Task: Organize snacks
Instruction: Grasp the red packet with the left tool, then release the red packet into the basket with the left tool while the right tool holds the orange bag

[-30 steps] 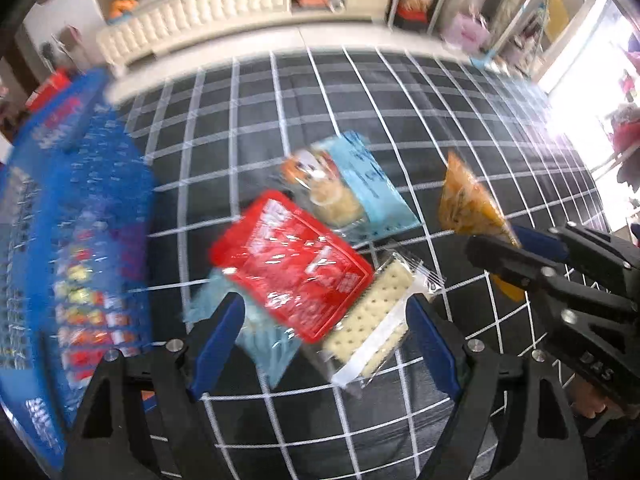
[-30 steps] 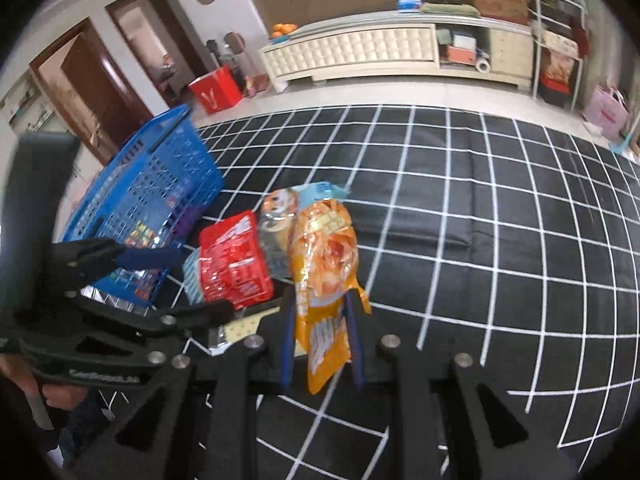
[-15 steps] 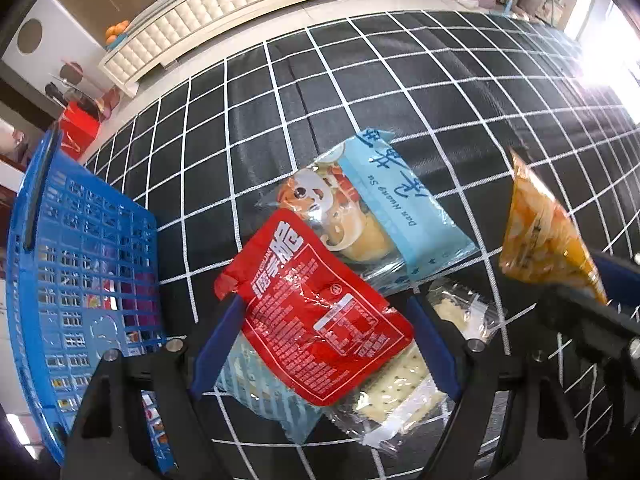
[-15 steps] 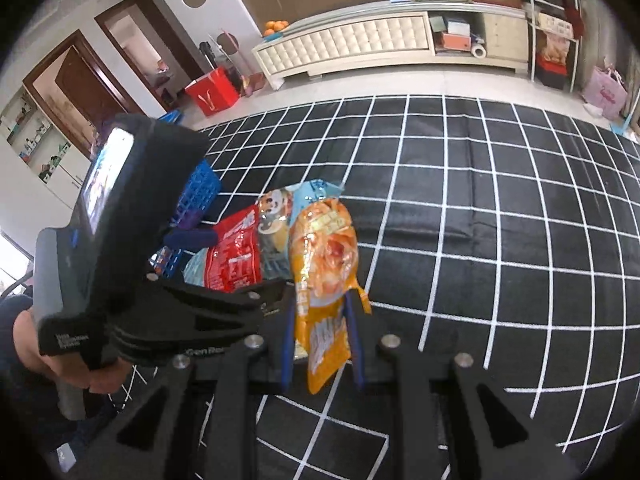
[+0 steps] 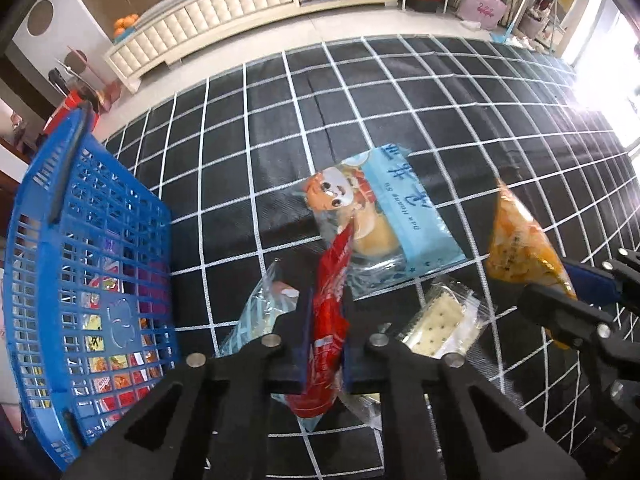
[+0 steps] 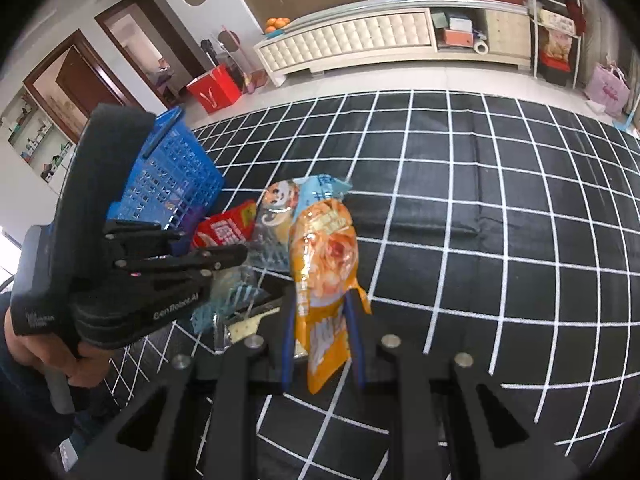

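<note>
My left gripper (image 5: 325, 344) is shut on a red snack packet (image 5: 332, 312), held on edge above the mat; it also shows in the right wrist view (image 6: 226, 230). My right gripper (image 6: 322, 332) is shut on an orange snack bag (image 6: 324, 264), which also shows in the left wrist view (image 5: 520, 248) at the right. On the black grid mat lie a light blue pastry packet (image 5: 384, 224), a clear cracker pack (image 5: 440, 324) and a pale blue packet (image 5: 260, 312). A blue basket (image 5: 88, 264) holding several snacks stands at the left.
The black grid mat (image 5: 400, 100) covers the surface. A cream cabinet (image 5: 208, 12) runs along the far wall. A red bag (image 6: 212, 90) stands on the floor behind the basket. The left gripper's body (image 6: 120, 264) sits left of the orange bag.
My left gripper has closed on the red packet and lifted it on edge, uncovering the pale blue packet and crackers. The right gripper keeps holding the orange bag.
</note>
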A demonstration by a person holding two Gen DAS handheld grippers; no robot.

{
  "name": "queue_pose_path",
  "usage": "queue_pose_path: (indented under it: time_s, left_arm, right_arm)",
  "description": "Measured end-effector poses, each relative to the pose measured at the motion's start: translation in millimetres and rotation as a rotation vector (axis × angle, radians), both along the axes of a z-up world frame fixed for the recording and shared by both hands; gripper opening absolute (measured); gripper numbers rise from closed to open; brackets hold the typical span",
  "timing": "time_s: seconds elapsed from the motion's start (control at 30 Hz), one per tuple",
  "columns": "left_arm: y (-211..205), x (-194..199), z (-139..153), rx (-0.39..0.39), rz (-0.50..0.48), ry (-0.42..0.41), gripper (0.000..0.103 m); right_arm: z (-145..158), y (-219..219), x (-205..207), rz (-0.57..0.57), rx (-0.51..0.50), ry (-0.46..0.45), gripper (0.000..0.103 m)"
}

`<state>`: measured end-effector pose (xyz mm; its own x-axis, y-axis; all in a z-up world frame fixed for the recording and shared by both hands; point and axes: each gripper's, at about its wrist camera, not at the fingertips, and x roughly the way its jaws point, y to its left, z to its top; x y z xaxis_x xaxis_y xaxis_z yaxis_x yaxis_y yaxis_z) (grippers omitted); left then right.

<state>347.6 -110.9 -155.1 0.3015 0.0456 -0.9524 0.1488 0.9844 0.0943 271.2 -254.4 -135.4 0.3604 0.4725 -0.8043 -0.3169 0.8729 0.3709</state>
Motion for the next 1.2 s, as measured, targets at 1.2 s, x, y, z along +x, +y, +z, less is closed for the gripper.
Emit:
queue_pose_path:
  time_s: [1.2]
  left_arm:
    - [147, -90, 199, -0.164, -0.074, -0.342, 0.01]
  right_arm:
    - [153, 129, -20, 0.067, -0.078, -0.22, 0.027]
